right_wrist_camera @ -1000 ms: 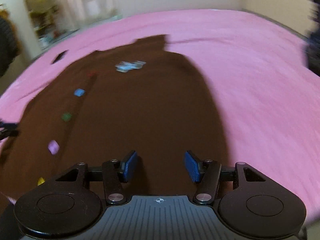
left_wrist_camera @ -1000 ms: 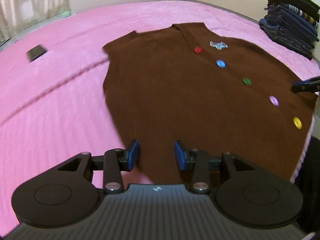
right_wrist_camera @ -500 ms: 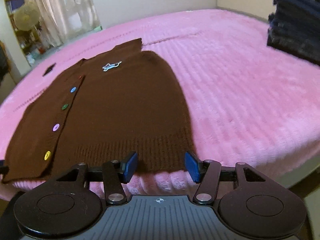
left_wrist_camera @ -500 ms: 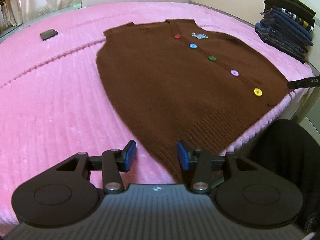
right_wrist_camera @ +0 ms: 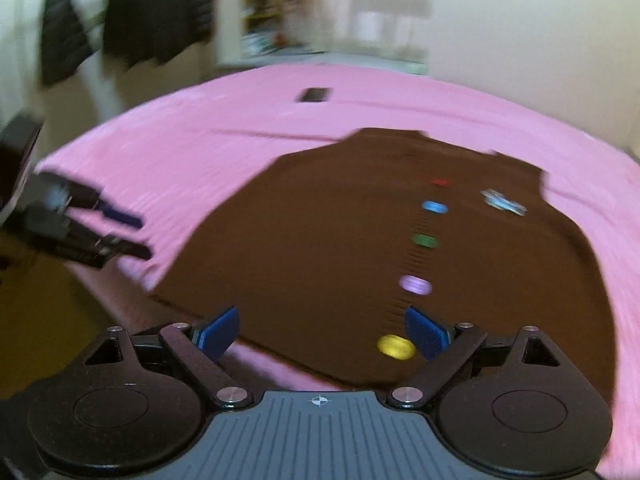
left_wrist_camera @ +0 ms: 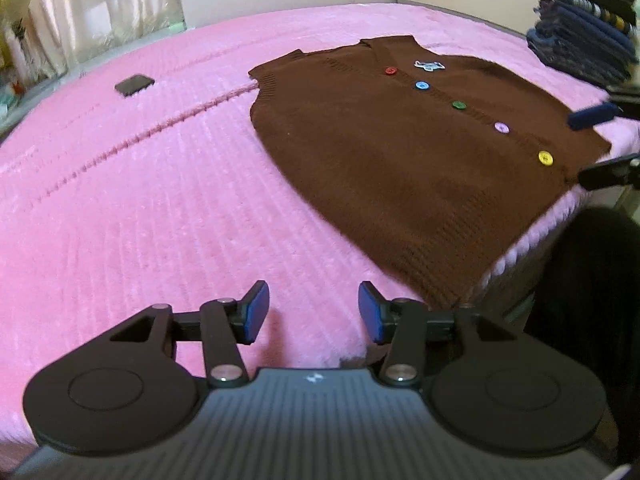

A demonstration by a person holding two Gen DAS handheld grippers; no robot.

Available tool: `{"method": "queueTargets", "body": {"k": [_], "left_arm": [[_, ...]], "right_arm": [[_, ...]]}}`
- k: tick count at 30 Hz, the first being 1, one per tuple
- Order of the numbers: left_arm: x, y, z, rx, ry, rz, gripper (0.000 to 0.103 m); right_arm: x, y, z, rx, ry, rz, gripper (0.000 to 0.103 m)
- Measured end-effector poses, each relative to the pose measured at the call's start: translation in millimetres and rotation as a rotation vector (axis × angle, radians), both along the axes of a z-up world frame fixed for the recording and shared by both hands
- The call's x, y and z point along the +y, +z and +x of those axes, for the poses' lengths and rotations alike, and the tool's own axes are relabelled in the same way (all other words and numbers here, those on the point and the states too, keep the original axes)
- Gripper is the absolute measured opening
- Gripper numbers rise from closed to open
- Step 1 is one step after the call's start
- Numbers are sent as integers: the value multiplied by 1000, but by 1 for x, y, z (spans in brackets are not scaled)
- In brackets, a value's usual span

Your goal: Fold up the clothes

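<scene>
- Brown knit vest (left_wrist_camera: 404,152) spread flat, front up and unfolded, on the pink bedspread (left_wrist_camera: 140,200), hem at the bed's near edge.
- Left gripper (left_wrist_camera: 314,312) spread moderately wide, nothing between the blue pads; only pink plush ahead of the fingertips, the vest's hem corner just off to the right of the right finger.
- Right gripper (right_wrist_camera: 320,330) spread wider, also holding nothing; poised over the hem, yellow button (right_wrist_camera: 396,346) just inside the right finger (view blurred, so touching or hovering cannot be told).
- Judged as lining up on the hem for a fold. Worth doing well: one grip near each hem corner, pinching both layers of knit, lifting evenly so the button placket stays straight, and laying the hem toward the neckline without dragging the plush.
- Soft ribbed hem likely to slip or stretch if only the top layer is caught (a deep bite helps).
- Counts: one vest; five buttons, namely red (left_wrist_camera: 390,71), blue (left_wrist_camera: 422,86), green (left_wrist_camera: 459,105), lilac (left_wrist_camera: 501,127) and yellow; one pale star patch (left_wrist_camera: 429,65); one dark phone-like slab (left_wrist_camera: 134,84) far beyond the left finger; one stack of folded dark clothes (left_wrist_camera: 584,52) far right; two grippers.
</scene>
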State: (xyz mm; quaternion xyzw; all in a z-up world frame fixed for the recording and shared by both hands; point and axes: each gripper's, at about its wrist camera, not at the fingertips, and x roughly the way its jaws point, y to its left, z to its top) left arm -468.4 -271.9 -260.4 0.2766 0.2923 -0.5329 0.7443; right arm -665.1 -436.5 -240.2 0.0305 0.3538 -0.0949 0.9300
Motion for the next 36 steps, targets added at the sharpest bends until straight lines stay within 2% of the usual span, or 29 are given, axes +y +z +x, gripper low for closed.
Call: {"method": "queueTargets", "body": {"k": [4, 7, 9, 14, 24, 31, 36], "left_arm": [[6, 1, 0, -37, -34, 5, 56], [11, -1, 0, -75, -55, 3, 73], [14, -2, -1, -117, -71, 4, 88], [17, -2, 1, -188, -111, 27, 90], [2, 11, -4, -170, -153, 80, 95], [-15, 19, -32, -145, -166, 44, 98], [-26, 23, -48, -85, -149, 9, 98]], "right_arm": [[20, -10, 25, 27, 75, -3, 92], [32, -15, 37, 44, 123, -18, 92], [39, -19, 45, 56, 154, -28, 92], [59, -28, 66, 86, 234, -53, 92], [8, -19, 25, 188, -41, -55, 92], [-29, -12, -5, 259, -244, -54, 92], [-51, -9, -37, 246, -359, -22, 92]]}}
